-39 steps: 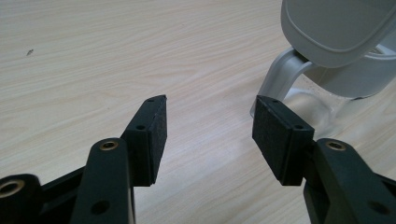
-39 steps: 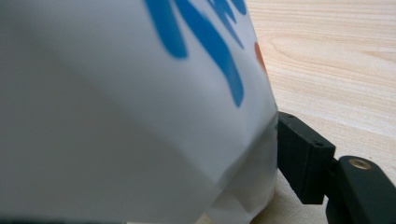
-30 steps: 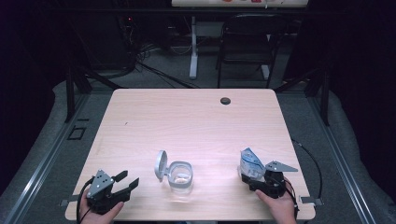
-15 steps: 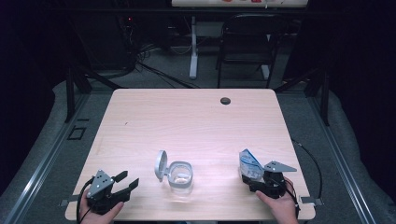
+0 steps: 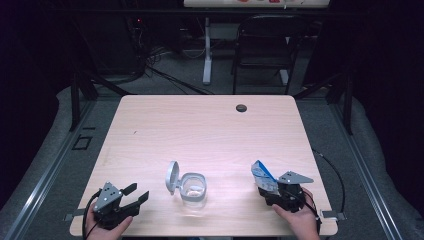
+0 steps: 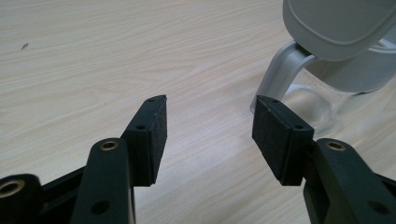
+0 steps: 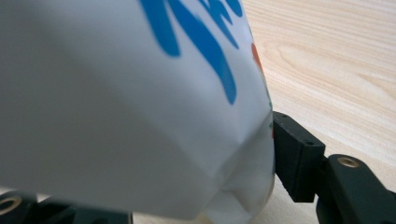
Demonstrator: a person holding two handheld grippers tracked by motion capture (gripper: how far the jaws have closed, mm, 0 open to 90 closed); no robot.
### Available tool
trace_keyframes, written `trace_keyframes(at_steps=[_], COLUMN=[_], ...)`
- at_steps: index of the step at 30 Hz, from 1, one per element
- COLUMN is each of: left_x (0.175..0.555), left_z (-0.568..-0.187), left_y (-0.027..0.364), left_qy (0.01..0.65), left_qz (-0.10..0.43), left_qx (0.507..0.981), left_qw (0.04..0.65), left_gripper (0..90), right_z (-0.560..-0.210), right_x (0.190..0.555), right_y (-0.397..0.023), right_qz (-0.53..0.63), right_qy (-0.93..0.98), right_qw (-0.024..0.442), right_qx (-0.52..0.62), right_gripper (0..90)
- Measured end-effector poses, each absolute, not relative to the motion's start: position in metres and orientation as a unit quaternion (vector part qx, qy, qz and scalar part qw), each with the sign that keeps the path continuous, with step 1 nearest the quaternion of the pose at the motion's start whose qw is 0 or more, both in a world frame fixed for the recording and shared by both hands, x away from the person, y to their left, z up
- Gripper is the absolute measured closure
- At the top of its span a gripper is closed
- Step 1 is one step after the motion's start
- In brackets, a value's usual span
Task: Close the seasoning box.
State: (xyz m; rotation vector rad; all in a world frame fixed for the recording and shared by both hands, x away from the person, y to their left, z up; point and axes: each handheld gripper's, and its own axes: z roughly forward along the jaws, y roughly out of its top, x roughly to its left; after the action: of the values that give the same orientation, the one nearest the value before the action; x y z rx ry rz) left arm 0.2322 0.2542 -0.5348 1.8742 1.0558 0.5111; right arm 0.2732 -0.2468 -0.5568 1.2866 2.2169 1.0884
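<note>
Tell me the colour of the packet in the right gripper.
White packet with blue print; right gripper view.

Two hand-held black grippers, left gripper and right gripper, each with brass-ringed screw holes, flat black pads, grey triangular plate and trailing black cable.

Table evenly lit, surroundings dark; packet blurred close-up; high view soft.

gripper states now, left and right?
Left gripper: open, empty, beside the container.
Right gripper: shut on the packet.
</note>
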Motion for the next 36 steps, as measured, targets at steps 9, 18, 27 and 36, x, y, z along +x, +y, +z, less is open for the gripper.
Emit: trace_keyframes(at_steps=[9,18,27,36], left_x=[0.232,0.232,0.233,0.233], left_z=[-0.535,-0.535,-0.536,-0.537], left_y=[0.255,0.255,0.255,0.255], left_qy=[0.429,0.430,0.429,0.428], left_qz=[0.205,0.205,0.206,0.207], left_qx=[0.760,0.760,0.762,0.763], left_qw=[0.443,0.442,0.439,0.438], left_gripper=[46.1,46.1,46.2,46.2], right_z=[-0.543,-0.528,-0.515,-0.503], right_x=[0.274,0.279,0.283,0.286], right_y=[-0.237,-0.230,-0.219,-0.209], right_qz=[0.398,0.398,0.376,0.354], right_qy=[0.783,0.786,0.802,0.816], right_qw=[0.183,0.208,0.236,0.266], right_qx=[0.442,0.426,0.400,0.370], right_gripper=[42.3,42.3,42.3,42.3])
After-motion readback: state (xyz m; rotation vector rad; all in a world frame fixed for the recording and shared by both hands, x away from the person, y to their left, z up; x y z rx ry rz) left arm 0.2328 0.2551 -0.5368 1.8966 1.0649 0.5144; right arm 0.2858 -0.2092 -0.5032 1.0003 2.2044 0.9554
